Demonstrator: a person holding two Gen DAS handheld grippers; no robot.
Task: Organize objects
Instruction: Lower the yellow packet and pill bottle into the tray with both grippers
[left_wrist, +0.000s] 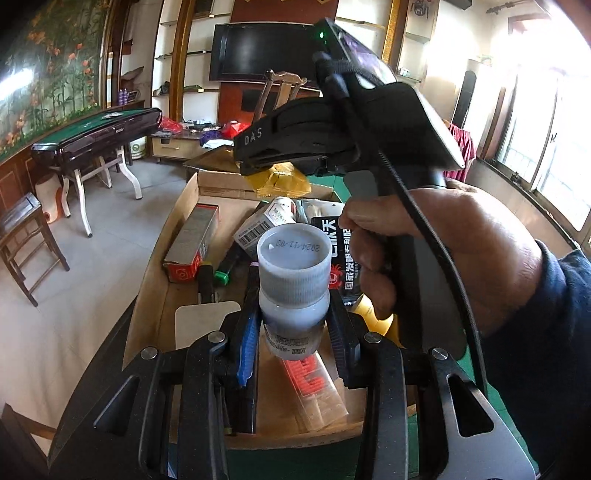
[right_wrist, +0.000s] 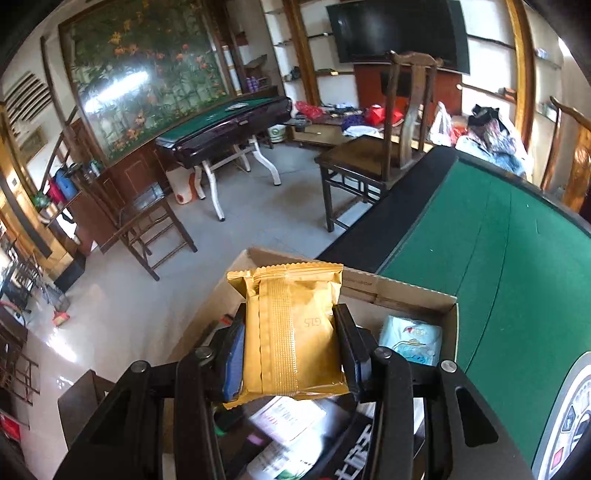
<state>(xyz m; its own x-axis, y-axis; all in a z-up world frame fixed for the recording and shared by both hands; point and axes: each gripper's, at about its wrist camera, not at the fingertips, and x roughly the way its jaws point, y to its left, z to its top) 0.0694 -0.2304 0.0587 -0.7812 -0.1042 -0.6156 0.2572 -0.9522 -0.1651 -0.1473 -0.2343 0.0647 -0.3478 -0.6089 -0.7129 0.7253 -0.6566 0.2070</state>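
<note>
My left gripper (left_wrist: 293, 325) is shut on a small grey bottle (left_wrist: 293, 314) with a ribbed white cap, held above an open cardboard box (left_wrist: 155, 266). The box holds a long red-and-grey carton (left_wrist: 192, 240), a barcoded box, a black packet and a clear pack of orange pieces (left_wrist: 314, 376). In the left wrist view the right gripper (left_wrist: 280, 162) hangs over the far end of the box, gripped by a person's hand (left_wrist: 443, 251). My right gripper (right_wrist: 291, 350) is shut on a gold foil packet (right_wrist: 291, 332) above the cardboard box (right_wrist: 406, 291), where a pale blue packet (right_wrist: 410, 339) lies.
The box sits at the corner of a green felt table (right_wrist: 498, 258). A dark wooden chair (right_wrist: 369, 158) stands by its far edge. Another green-topped table (left_wrist: 96, 133) and a second chair (left_wrist: 26, 236) stand on the tiled floor to the left.
</note>
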